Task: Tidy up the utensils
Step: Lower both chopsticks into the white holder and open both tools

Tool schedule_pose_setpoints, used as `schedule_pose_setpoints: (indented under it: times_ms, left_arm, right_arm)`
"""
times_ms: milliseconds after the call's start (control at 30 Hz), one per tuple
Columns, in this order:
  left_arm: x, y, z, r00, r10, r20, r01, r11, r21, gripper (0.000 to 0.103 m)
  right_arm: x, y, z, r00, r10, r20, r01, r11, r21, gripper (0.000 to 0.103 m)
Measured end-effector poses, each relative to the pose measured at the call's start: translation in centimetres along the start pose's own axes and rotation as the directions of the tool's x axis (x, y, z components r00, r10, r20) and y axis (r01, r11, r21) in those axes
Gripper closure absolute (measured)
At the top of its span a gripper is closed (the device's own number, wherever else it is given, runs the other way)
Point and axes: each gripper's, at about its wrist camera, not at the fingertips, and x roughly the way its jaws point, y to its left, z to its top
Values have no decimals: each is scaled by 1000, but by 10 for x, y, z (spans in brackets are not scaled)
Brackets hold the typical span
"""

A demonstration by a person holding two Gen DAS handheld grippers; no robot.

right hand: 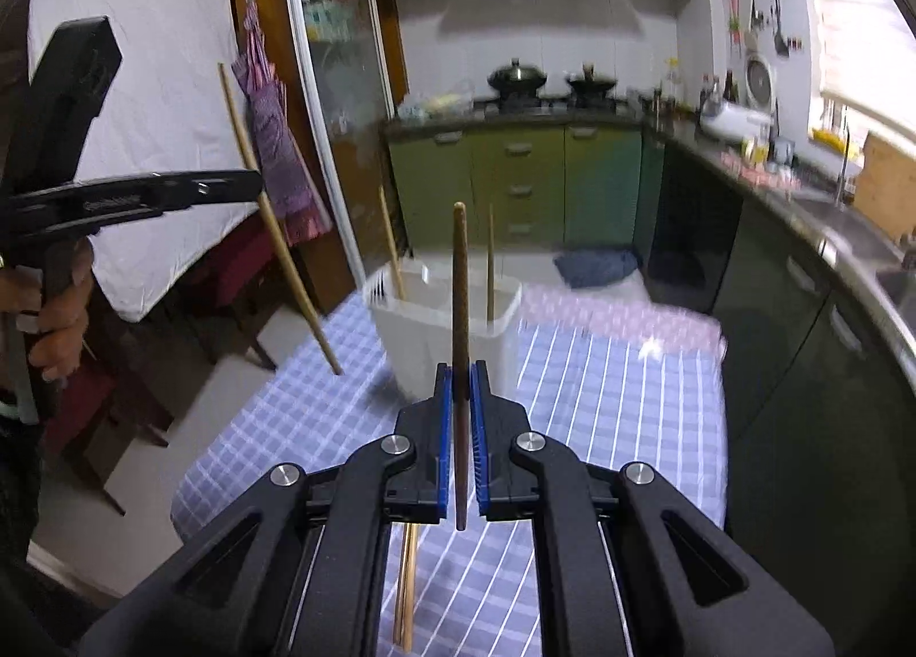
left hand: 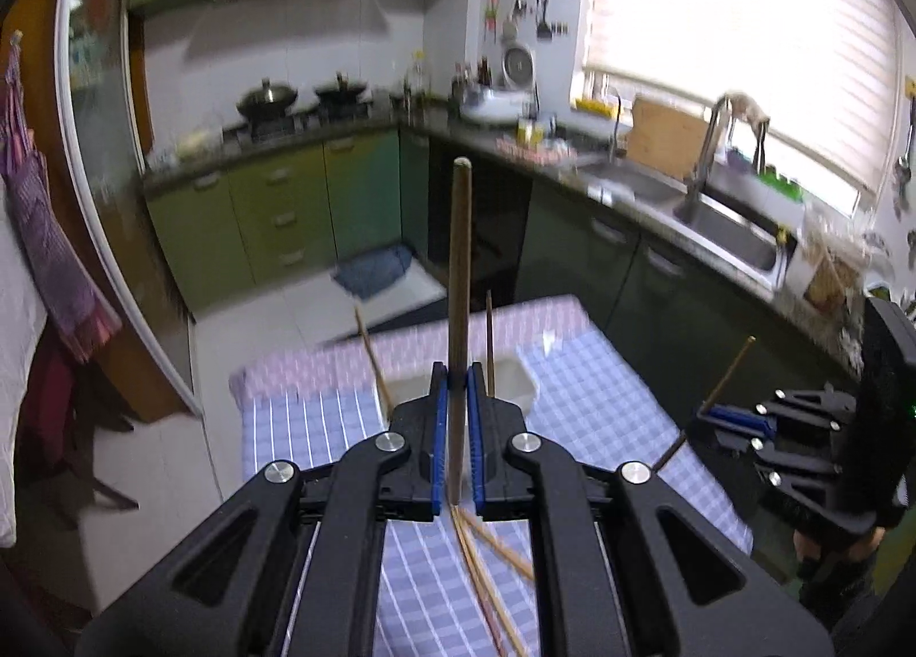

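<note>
Both tools hover mid-frame over the checked-cloth bench (right hand: pixel 601 399), the left tool (left hand: pixel 458 370) and right tool (right hand: pixel 461 370) each clenched on a chopstick (right hand: pixel 460 313): light, stiff, slippery, best gripped mid-shaft. White holder (right hand: pixel 446 325) waits beyond; loose chopsticks (right hand: pixel 405 582) lie at bottom centre.

You see a blue-and-white checked tablecloth (right hand: pixel 601 399) with a pink-checked far edge, a white holder (right hand: pixel 443 336), brown chopsticks (right hand: pixel 460 313), green cabinets (right hand: pixel 515 181), and blue-padded black grippers (right hand: pixel 459 370).
</note>
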Motion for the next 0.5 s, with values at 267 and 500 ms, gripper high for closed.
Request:
schedule_pose_setpoints:
  times_ms: [267, 500]
  left_arm:
    - [27, 4, 37, 991, 63, 118, -61, 998, -22, 96]
    - [86, 7, 21, 995, 98, 8, -98, 995, -20, 96]
  right_arm:
    - [-7, -4, 43, 998, 19, 60, -20, 1000, 14, 96]
    - [3, -9, 77, 994, 34, 99, -37, 999, 31, 96]
